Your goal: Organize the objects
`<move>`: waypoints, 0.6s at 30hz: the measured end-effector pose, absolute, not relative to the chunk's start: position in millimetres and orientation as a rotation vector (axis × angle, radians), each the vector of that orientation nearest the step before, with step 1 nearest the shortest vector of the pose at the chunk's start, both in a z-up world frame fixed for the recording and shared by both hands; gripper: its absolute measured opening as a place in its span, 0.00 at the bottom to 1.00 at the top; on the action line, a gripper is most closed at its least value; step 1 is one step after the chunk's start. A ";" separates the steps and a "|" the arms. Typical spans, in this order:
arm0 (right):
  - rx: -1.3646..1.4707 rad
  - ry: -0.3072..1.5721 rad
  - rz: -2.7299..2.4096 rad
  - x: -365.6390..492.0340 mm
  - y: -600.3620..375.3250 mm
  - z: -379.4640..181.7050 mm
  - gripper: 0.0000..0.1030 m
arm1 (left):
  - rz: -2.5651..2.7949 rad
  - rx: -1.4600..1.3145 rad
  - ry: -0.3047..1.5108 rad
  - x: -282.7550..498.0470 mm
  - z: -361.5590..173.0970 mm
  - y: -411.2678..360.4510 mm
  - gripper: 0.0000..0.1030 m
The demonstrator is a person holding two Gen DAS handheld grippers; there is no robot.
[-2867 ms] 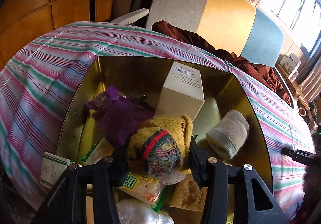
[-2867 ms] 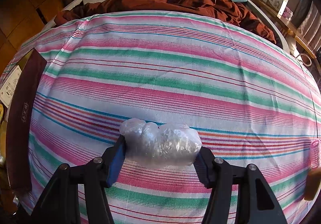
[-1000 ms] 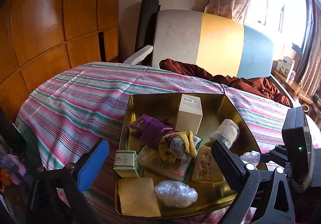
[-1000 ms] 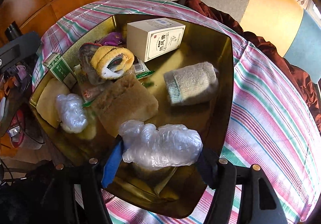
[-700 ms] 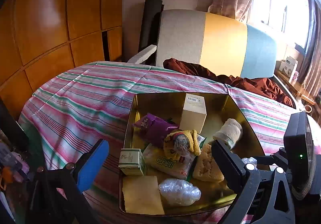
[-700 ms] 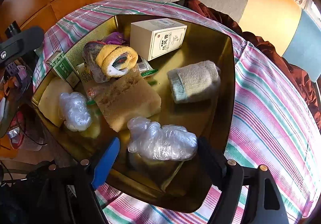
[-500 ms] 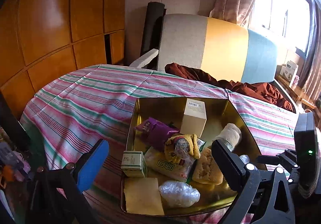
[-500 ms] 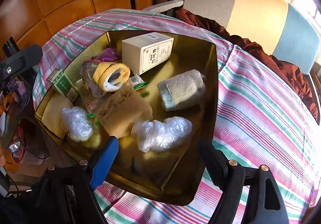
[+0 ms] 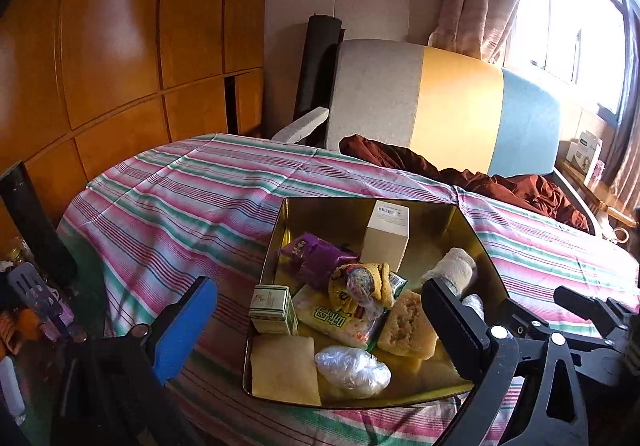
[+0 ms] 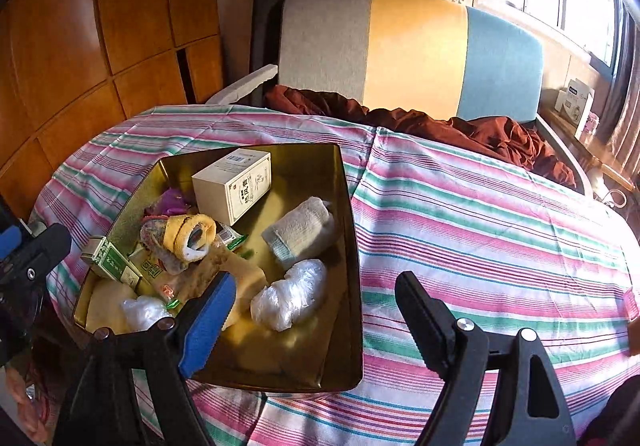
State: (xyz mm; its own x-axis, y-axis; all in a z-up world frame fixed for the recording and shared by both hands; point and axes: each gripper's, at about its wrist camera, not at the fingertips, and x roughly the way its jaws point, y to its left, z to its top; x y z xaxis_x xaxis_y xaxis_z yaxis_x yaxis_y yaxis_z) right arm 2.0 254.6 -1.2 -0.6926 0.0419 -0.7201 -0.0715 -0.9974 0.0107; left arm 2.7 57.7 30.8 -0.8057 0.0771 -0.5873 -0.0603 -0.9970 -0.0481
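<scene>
Two hand-held grippers hang over a gold tin on a striped bedspread, and both stand wide apart with nothing between their pads. We have just let go of a clear plastic bundle: a second ago the right hand-held gripper had it pinched over the tin, and now it lies on the tin's floor at about 5 o'clock, just beside a rolled cream cloth. The right hand-held gripper has since lifted clear and swung toward the open bedspread at 3 o'clock.

From the left hand-held gripper we see the rest of the load: a white carton at 12 o'clock, a purple packet at 10, a yellow sock in the middle, a small green box at 8, and a second plastic bundle at 6.

We judge this item filed. No stray object shows on the bedspread, so the sorting looks nearly finished.
</scene>
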 end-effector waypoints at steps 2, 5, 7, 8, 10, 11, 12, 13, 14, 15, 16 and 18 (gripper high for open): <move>-1.200 0.060 2.832 2.5 253.9 -0.6 0.81 | 2.918 -0.959 -0.055 5.3 28.8 57.4 1.00; -1.198 0.065 2.823 3.6 252.3 -2.3 0.81 | 2.908 -0.961 -0.065 8.5 27.5 57.2 1.00; -1.208 0.069 2.822 3.8 251.2 -4.5 0.81 | 2.903 -0.958 -0.064 11.2 26.5 58.5 1.00; -1.210 0.066 2.822 4.4 250.5 -5.4 0.81 | 2.899 -0.955 -0.060 12.4 26.3 59.4 1.00; -1.216 0.059 2.822 4.4 248.7 -6.8 0.81 | 2.886 -0.962 -0.062 12.6 25.1 60.3 1.00; -1.221 0.057 2.823 4.4 248.2 -7.6 0.81 | 2.880 -0.968 -0.066 12.2 24.3 60.1 1.00; -1.224 0.054 2.822 4.1 247.4 -8.3 0.81 | 2.876 -0.973 -0.068 12.0 23.8 60.3 1.00; -1.226 0.051 2.822 3.9 246.9 -8.7 0.81 | 2.876 -0.976 -0.066 11.7 23.1 60.6 1.00; -1.227 0.050 2.820 3.7 246.5 -9.0 0.81 | 2.875 -0.977 -0.064 11.5 22.6 60.5 1.00; -1.229 0.047 2.819 3.5 246.1 -9.5 0.81 | 2.873 -0.977 -0.065 11.3 22.2 60.5 1.00; -1.230 0.045 2.818 3.3 245.5 -9.9 0.81 | 2.875 -0.975 -0.064 11.4 21.7 60.5 1.00; -1.237 0.042 2.818 2.9 244.8 -11.3 0.81 | 2.880 -0.970 -0.063 11.4 20.7 59.5 0.99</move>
State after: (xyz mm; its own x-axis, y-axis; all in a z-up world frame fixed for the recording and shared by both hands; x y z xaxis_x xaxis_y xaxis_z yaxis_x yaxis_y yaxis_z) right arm 2.9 244.8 -11.4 -0.6752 0.0478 -0.7361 -0.0698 -0.9976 -0.0008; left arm 11.4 59.5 20.7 -0.7916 0.1097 -0.6011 -0.0834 -0.9939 -0.0715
